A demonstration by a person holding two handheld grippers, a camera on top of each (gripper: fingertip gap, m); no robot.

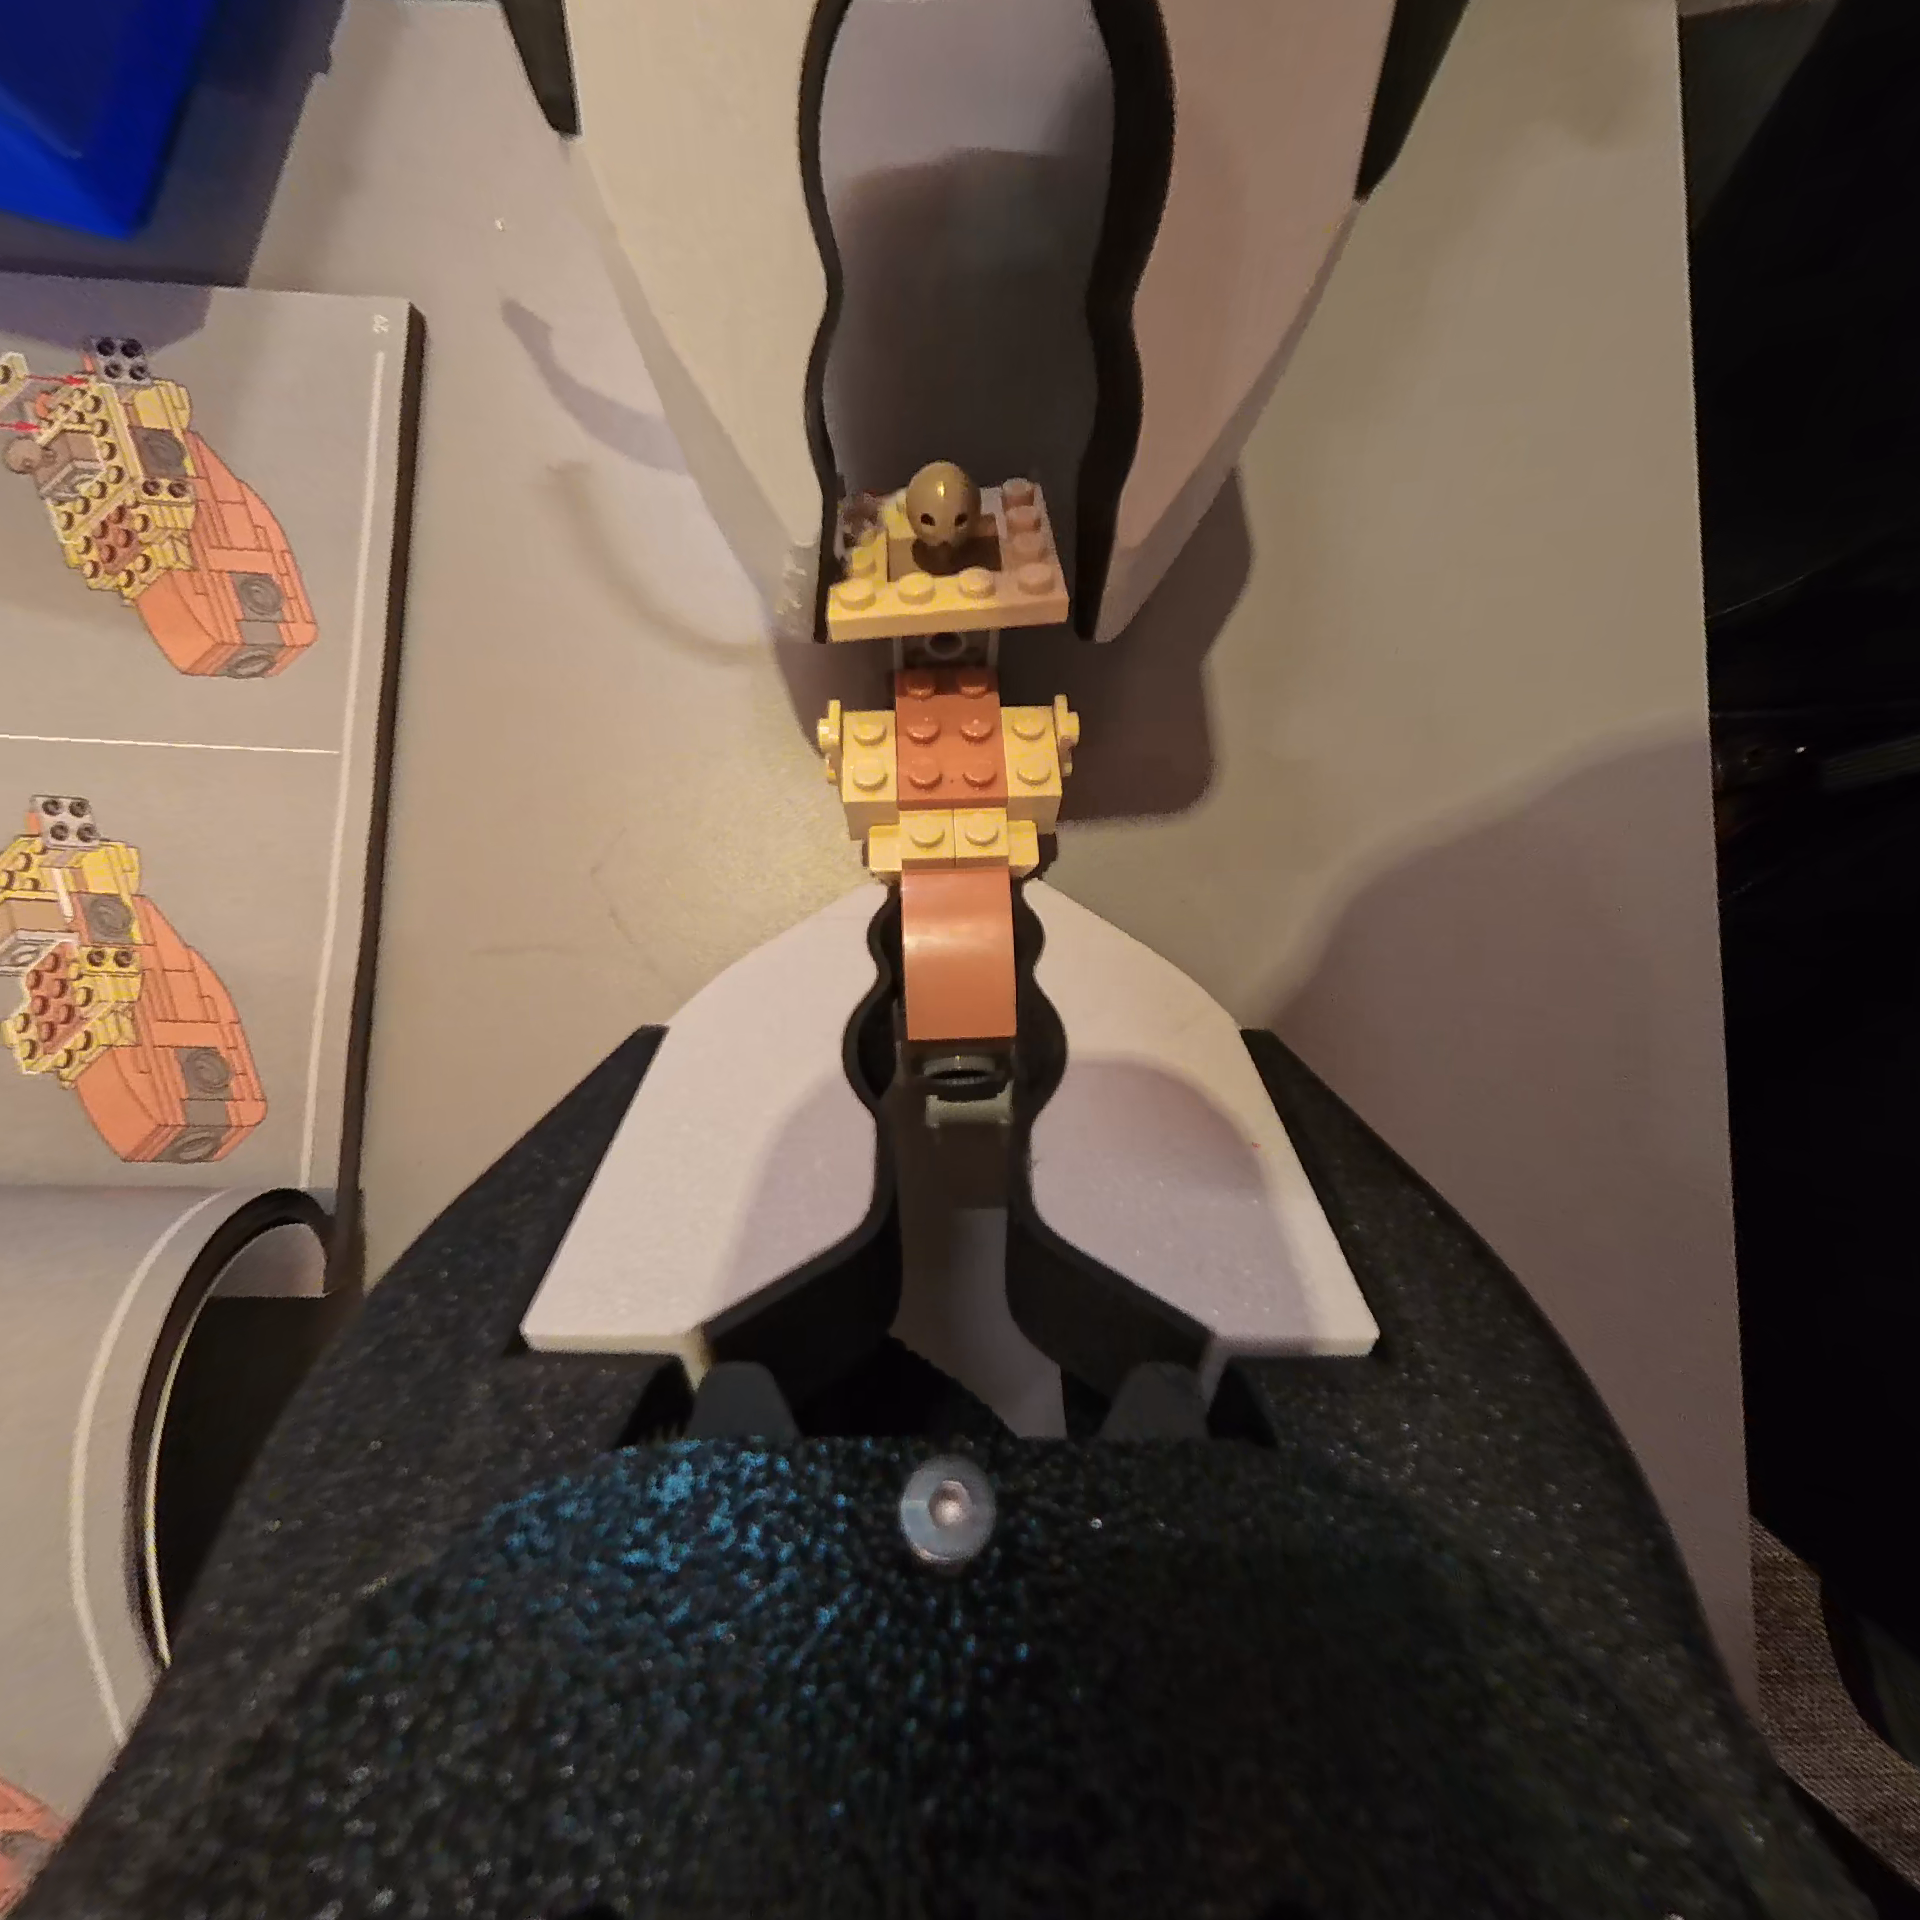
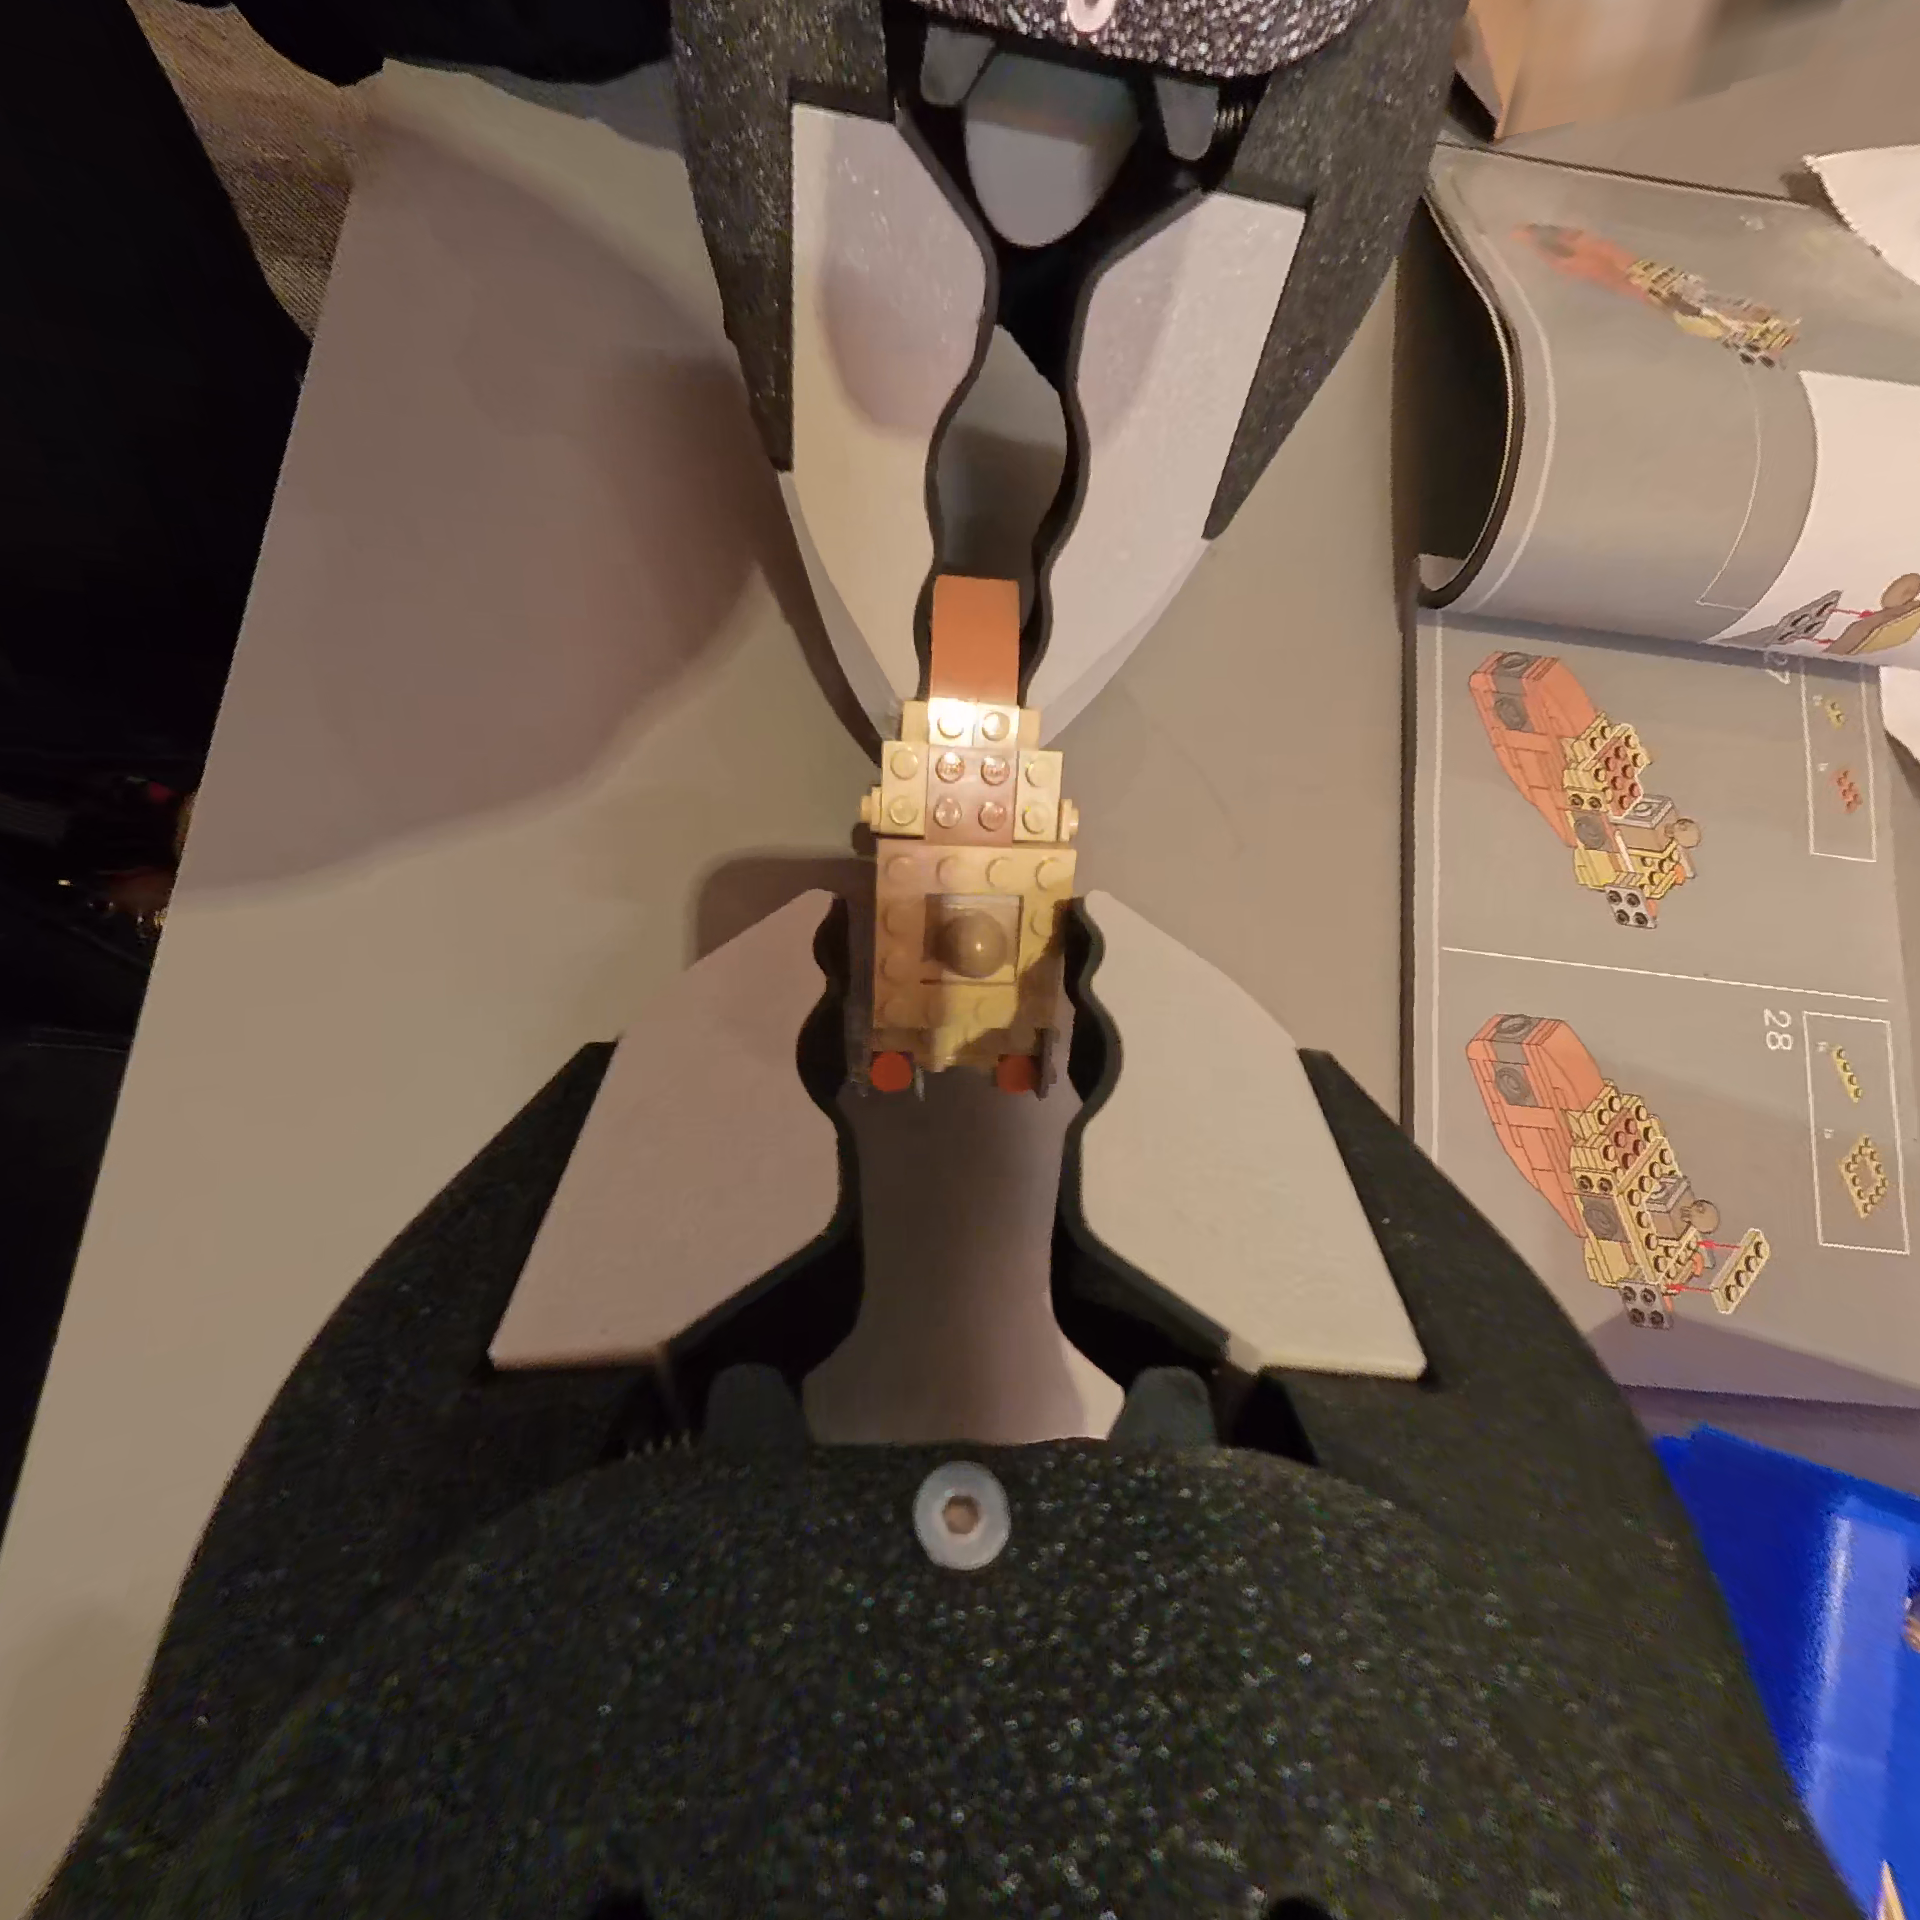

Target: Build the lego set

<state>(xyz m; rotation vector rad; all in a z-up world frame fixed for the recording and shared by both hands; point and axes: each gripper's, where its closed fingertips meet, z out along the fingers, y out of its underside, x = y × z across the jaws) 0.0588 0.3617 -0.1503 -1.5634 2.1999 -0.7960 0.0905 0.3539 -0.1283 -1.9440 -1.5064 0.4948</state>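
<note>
The left gripper (image 1: 958, 935) is clamping the brown curved tail end of the lego model (image 1: 951, 769), holding it above the grey table (image 1: 1455, 727); the right gripper (image 2: 961, 977) is facing it from the far side, its jaws closing on the tan frame plate (image 2: 961, 935) at the model's front end, though whether they are gripping it firmly or only touching its edges is hard to tell; the round olive head (image 1: 938, 499) is poking up through the frame's middle. The frame is looking seated in the right wrist view, yet in the left wrist view it is standing raised and slightly tilted over the body, so it probably still needs pressing down. The open instruction booklet (image 2: 1662, 935) is lying just beside the work; judging by its drawings, the hull and nose are built, and later pages are likely remaining.
</note>
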